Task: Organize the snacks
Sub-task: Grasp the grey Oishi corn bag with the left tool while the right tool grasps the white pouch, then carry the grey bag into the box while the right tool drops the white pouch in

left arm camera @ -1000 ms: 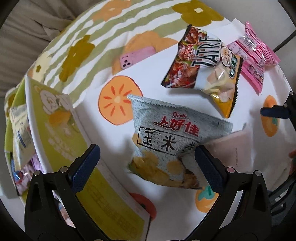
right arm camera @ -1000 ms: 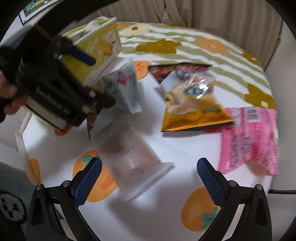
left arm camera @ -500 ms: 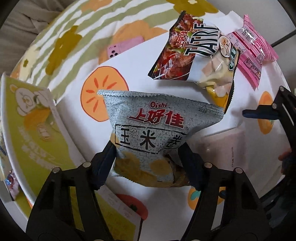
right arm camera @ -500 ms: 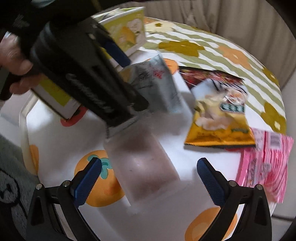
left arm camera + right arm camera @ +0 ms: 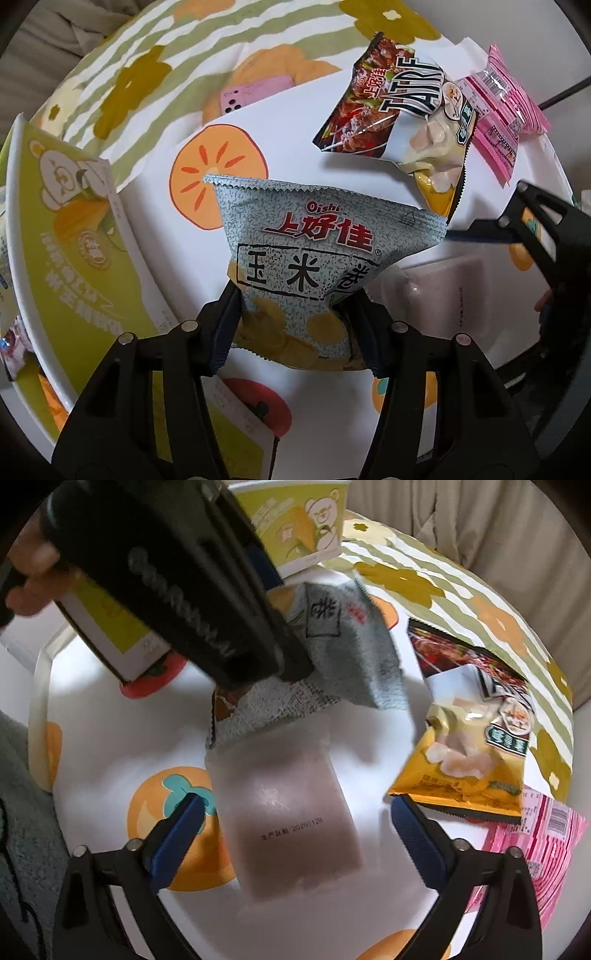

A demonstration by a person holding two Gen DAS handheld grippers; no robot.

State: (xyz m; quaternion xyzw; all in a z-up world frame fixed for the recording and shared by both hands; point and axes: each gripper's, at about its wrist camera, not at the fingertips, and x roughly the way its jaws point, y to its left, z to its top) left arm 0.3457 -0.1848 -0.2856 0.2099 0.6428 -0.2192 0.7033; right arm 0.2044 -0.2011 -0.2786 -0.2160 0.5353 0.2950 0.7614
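With our left gripper (image 5: 295, 328) just closed, pinching the grey bag (image 5: 317, 258) at its lower half at table centre, we judge it light, puffy, crushable, while our right gripper (image 5: 295, 834), narrowing yet spread, straddles the frosted pouch (image 5: 288, 812) at 6 o'clock.

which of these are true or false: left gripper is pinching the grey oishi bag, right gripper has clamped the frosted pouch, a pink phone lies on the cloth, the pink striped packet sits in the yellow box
1. The left gripper pinches the grey speckled Oishi snack bag. True; its jaws have just been closing on it.
2. The right gripper has clamped the frosted translucent pouch. False; its jaws straddle the pouch with gaps either side.
3. A pink phone lies on the flowered cloth. True.
4. The pink striped packet sits in the yellow-green cardboard box. False; it lies on the table beside the dark-and-yellow snack bag.
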